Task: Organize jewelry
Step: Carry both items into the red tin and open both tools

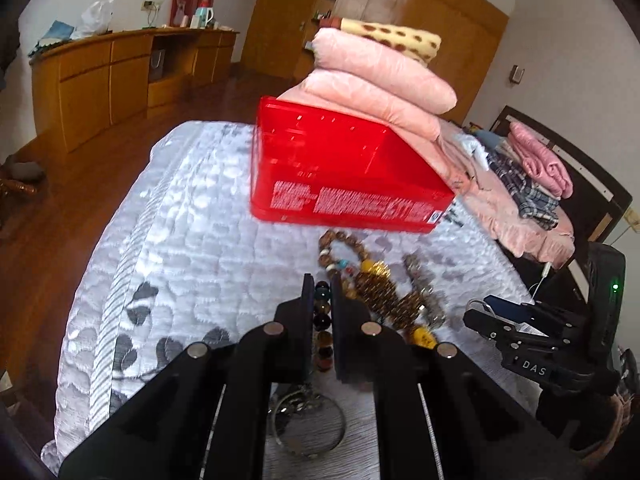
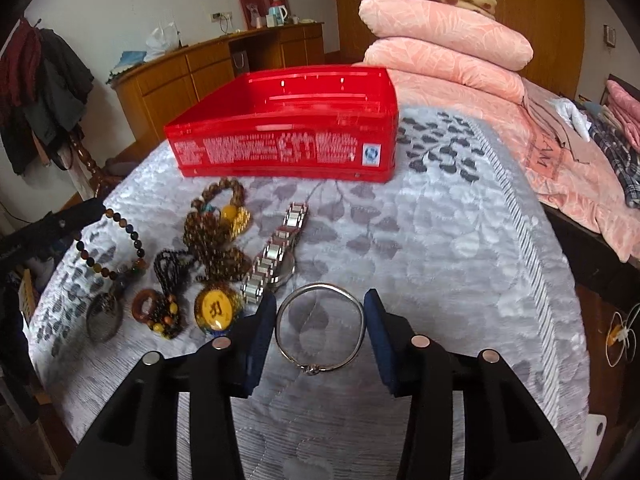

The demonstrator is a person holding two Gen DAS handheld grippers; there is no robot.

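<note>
An open red box (image 1: 340,168) (image 2: 288,128) stands on the grey bedspread. My left gripper (image 1: 322,284) is shut on a multicoloured bead bracelet (image 1: 322,320), which also shows in the right wrist view (image 2: 120,240). My right gripper (image 2: 320,312) is open, one finger on each side of a silver bangle (image 2: 320,328) lying flat on the bed. Between them lie a brown bead bracelet (image 2: 220,196), a silver watch (image 2: 276,256), a yellow pendant necklace (image 2: 218,308) and a dark bead necklace with a ring (image 2: 160,300).
Folded pink blankets (image 2: 448,40) are stacked behind the box, with more pink bedding at right (image 2: 560,168). The bed edge (image 2: 560,280) drops at right. A wooden cabinet (image 2: 208,68) stands along the far wall. My right gripper shows in the left wrist view (image 1: 520,332).
</note>
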